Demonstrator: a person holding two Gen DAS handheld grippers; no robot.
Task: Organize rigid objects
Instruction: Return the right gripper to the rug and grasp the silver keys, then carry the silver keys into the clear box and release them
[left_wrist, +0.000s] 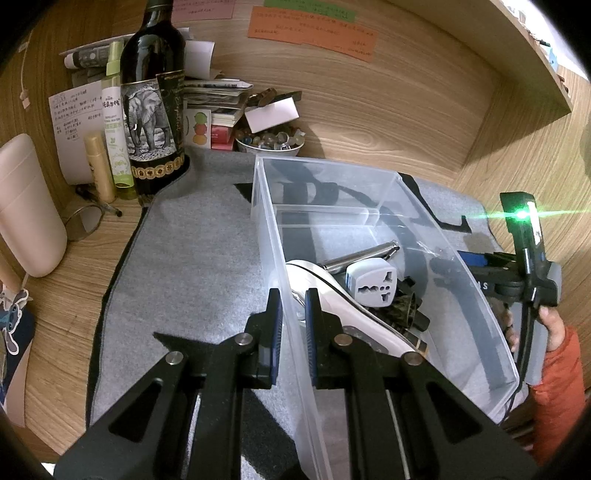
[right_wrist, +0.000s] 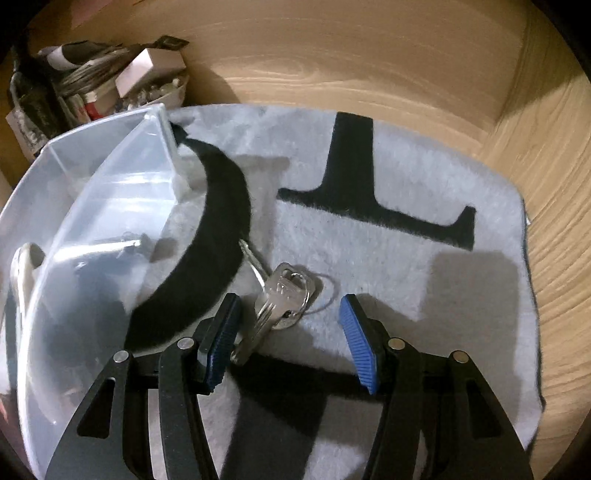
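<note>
A clear plastic bin (left_wrist: 325, 167) stands on a grey mat (left_wrist: 192, 258). It holds a white plug adapter (left_wrist: 371, 286), a steel cylinder (left_wrist: 362, 254), a white curved appliance (left_wrist: 332, 301) and some dark pieces (left_wrist: 404, 308). My left gripper (left_wrist: 293, 308) is shut on the bin's near left wall, one pad on each side. In the right wrist view a bunch of silver keys (right_wrist: 284, 301) on a ring lies on the mat (right_wrist: 406, 258) just right of the bin (right_wrist: 110, 177). My right gripper (right_wrist: 290, 300) is open, fingers either side of the keys, pads not pressing them.
Back left on the wooden desk stand a wine bottle (left_wrist: 155, 99), a green spray bottle (left_wrist: 116, 122), a gold tube (left_wrist: 98, 166) and stacked papers (left_wrist: 218, 96). A bowl of stones (left_wrist: 269, 144) sits behind the bin. A pink container (left_wrist: 26, 206) and glasses (left_wrist: 81, 218) are left. Wooden walls close the back and right.
</note>
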